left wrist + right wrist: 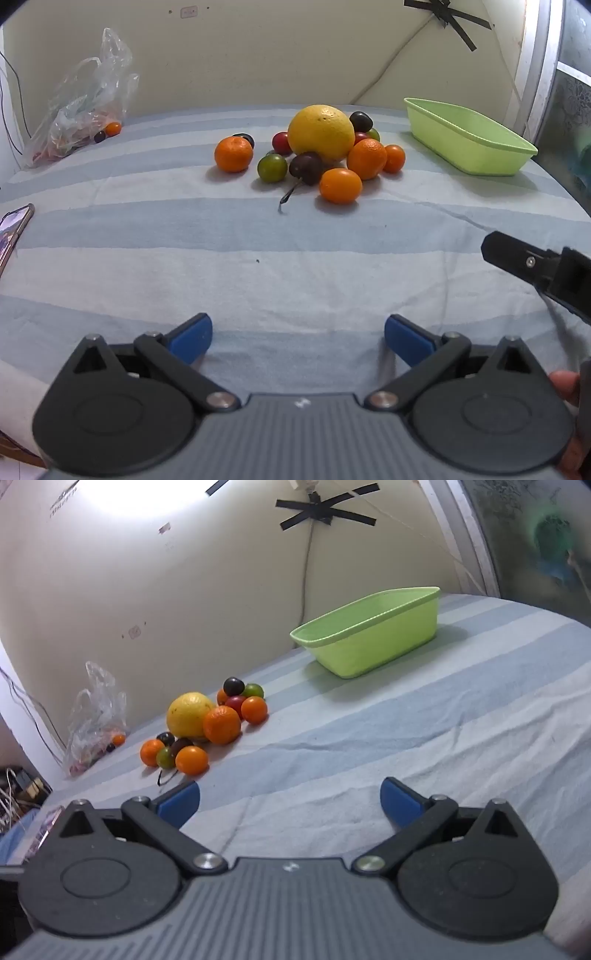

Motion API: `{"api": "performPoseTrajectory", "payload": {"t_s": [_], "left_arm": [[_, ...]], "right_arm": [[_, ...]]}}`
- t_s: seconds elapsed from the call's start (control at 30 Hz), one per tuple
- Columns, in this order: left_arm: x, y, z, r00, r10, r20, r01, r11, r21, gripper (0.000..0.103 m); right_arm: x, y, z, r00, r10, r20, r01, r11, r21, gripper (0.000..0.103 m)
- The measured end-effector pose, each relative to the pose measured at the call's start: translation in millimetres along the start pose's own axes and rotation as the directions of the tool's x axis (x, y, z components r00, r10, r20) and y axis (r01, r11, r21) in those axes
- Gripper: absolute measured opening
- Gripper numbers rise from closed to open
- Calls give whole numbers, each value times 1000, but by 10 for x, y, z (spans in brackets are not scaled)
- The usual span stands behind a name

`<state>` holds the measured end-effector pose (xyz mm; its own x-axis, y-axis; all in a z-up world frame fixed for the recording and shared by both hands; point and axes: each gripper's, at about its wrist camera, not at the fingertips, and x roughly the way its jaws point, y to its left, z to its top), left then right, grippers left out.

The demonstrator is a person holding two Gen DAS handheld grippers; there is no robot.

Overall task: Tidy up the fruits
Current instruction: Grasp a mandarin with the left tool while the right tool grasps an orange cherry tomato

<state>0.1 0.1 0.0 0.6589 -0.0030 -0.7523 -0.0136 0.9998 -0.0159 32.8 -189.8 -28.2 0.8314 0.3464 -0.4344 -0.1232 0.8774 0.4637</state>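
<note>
A pile of fruit lies on the striped cloth: a big yellow citrus (320,132) (189,714), several small oranges such as the front one (340,185) (191,760), dark plums (306,168), green and red small fruits. A light green tub (469,142) (373,638) stands to the right of the pile with nothing showing inside. My left gripper (298,341) is open, well short of the fruit. My right gripper (290,805) is open too, with only cloth between its blue pads; a black part of it (535,266) shows at the right edge of the left wrist view.
A clear plastic bag (86,107) (94,720) with a few fruits lies at the far left by the wall. A phone (13,230) rests at the left edge. The wall runs close behind the pile and tub. A window frame (535,70) stands at right.
</note>
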Motion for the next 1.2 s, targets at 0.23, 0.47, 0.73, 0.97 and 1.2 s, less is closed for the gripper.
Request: {"api": "performPoseTrajectory", "payload": {"t_s": [0.23, 0.47, 0.73, 0.97, 1.2], "left_arm": [[-33, 43, -73, 999, -20, 40, 19, 1000, 17, 103], [-39, 66, -75, 996, -59, 65, 52, 993, 108, 103], [-94, 733, 231, 957, -119, 266, 119, 993, 15, 103], [116, 1034, 736, 955, -101, 280, 90, 995, 53, 98], [380, 1157, 942, 952, -201, 232, 192, 979, 61, 70]], "right_arm": [[-11, 1, 4, 1000, 8, 9, -8, 1000, 7, 103], [-7, 115, 6, 1000, 16, 9, -15, 994, -108, 103], [119, 364, 171, 998, 62, 18, -53, 938, -341, 68], [385, 610, 244, 995, 92, -49, -104, 907, -409, 38], [643, 871, 234, 988, 105, -113, -148, 861, -486, 39]]}}
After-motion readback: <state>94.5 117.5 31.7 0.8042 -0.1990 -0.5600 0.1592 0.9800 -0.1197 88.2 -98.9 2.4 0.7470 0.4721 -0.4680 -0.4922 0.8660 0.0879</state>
